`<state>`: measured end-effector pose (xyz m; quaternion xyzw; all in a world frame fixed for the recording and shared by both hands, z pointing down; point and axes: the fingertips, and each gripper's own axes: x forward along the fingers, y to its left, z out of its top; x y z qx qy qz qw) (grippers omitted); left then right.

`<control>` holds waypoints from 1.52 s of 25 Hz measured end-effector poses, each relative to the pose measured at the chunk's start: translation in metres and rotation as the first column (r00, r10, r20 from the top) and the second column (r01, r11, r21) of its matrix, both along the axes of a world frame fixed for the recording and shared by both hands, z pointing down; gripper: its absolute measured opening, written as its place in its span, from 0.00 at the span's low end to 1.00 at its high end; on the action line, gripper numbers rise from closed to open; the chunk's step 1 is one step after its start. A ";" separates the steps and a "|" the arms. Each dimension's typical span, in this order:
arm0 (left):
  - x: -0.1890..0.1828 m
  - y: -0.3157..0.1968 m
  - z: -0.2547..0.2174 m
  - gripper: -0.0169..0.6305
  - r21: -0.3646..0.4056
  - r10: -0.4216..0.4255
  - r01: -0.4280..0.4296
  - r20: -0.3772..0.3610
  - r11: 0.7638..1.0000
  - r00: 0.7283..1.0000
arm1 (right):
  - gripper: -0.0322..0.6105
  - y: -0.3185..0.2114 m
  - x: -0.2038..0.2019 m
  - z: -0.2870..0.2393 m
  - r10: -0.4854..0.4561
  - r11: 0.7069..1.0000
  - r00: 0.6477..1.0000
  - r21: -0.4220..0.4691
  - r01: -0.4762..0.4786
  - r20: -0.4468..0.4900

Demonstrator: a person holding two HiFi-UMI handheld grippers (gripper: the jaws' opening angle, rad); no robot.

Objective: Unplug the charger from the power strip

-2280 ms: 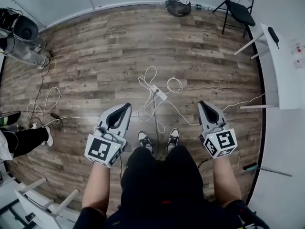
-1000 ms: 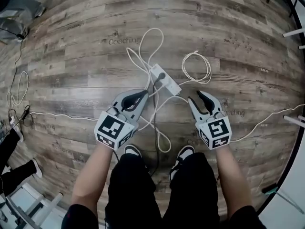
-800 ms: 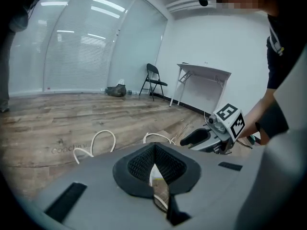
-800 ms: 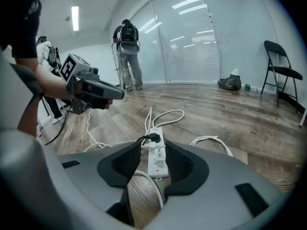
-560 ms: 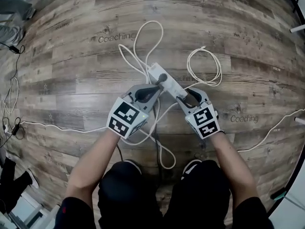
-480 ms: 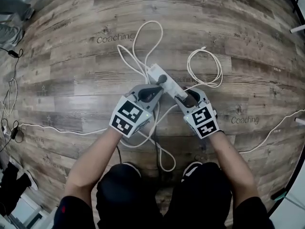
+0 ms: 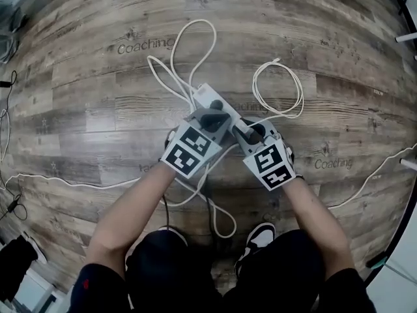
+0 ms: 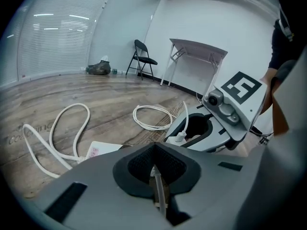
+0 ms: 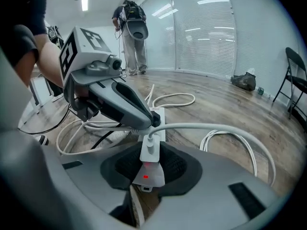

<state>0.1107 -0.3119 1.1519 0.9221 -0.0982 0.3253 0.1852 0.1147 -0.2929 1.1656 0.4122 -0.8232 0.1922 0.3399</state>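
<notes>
**Strip held down, charger gripped, pull not yet made**

Both grippers are at the white power strip [image 7: 203, 96]. The left gripper [image 7: 210, 113] has its fingers brought together, and their tip rests on the strip just beside a black plug [image 7: 214, 104]. In the left gripper view a thin pale cord shows in the slit between them. I cannot tell if it is pinched or only lies beneath. I judge that this hand works as an anchor, so that the light strip does not rise when the other hand pulls.

The right gripper [image 7: 244, 128] is at the near end of the strip. Its fingers are closed around the small white charger [image 9: 149, 151], which stands in the padded hollow between them. A red light [image 9: 145, 177] glows just below it. The charger's white cable [image 9: 211, 127] leaves from its top and runs off toward the loose coil [image 7: 277, 90], so it is clear of the grip. The charger seems not yet out of its socket. The next move, I think, is 1 straight pull away from the strip, because a slanted pull could jam the pins or drag the strip along.
</notes>
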 end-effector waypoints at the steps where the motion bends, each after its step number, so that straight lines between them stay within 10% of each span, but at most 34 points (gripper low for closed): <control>1: 0.000 -0.001 0.000 0.06 -0.006 0.002 -0.002 0.001 1.000 1.000 | 0.22 -0.001 0.000 0.000 0.005 1.000 1.000 -0.001 -0.005 0.009; 22: -0.007 -0.001 -0.007 0.06 -0.079 -0.013 0.014 0.013 0.997 1.000 | 0.22 -0.016 -0.009 -0.061 -0.030 0.996 1.000 0.079 0.030 0.005; 28: -0.044 -0.022 -0.127 0.06 0.042 -0.144 0.147 -0.053 0.988 0.988 | 0.22 -0.008 0.025 -0.158 0.077 0.992 0.986 0.091 -0.091 0.146; 38: -0.084 -0.015 -0.399 0.06 0.127 -0.290 0.307 -0.135 0.943 0.947 | 0.22 0.012 0.041 -0.424 0.328 0.910 0.839 0.091 -0.404 0.434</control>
